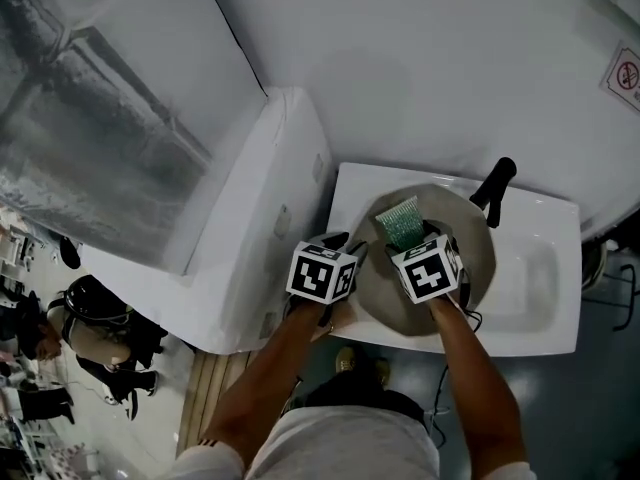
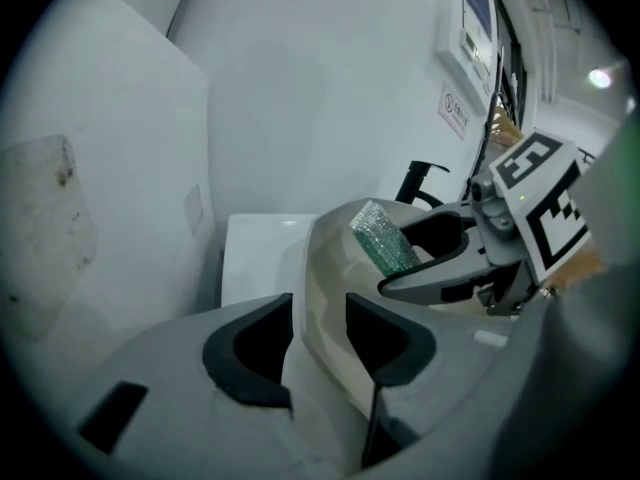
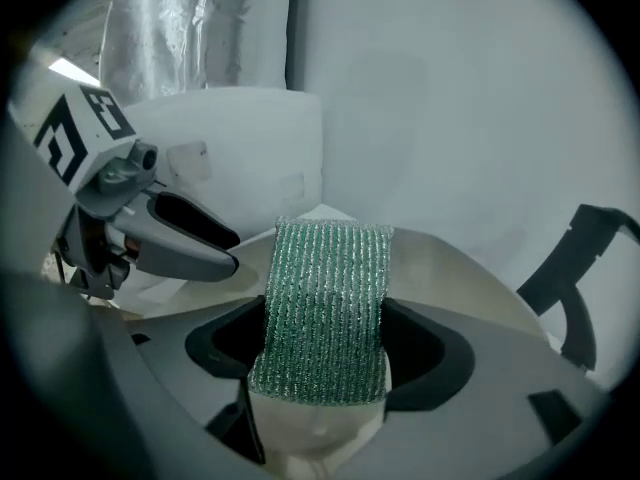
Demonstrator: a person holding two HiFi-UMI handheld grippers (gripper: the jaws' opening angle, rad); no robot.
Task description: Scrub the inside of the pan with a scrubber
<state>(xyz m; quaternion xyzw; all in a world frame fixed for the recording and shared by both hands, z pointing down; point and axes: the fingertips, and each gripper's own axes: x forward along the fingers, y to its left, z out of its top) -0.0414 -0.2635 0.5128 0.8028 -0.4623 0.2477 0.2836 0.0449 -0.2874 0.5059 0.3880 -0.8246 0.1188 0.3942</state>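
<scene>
A beige pan with a black handle rests in the white sink. My right gripper hovers over the pan's inside, shut on a green mesh scrubber that sticks out past its tips. In the right gripper view the scrubber is pinched between both pads above the pan. My left gripper is at the pan's left rim. In the left gripper view its jaws stand open astride the rim, pads apart from it.
A tall white cabinet stands right against the sink's left side. A white wall with a small sign rises behind the sink. A person is off at the lower left, beyond the cabinet.
</scene>
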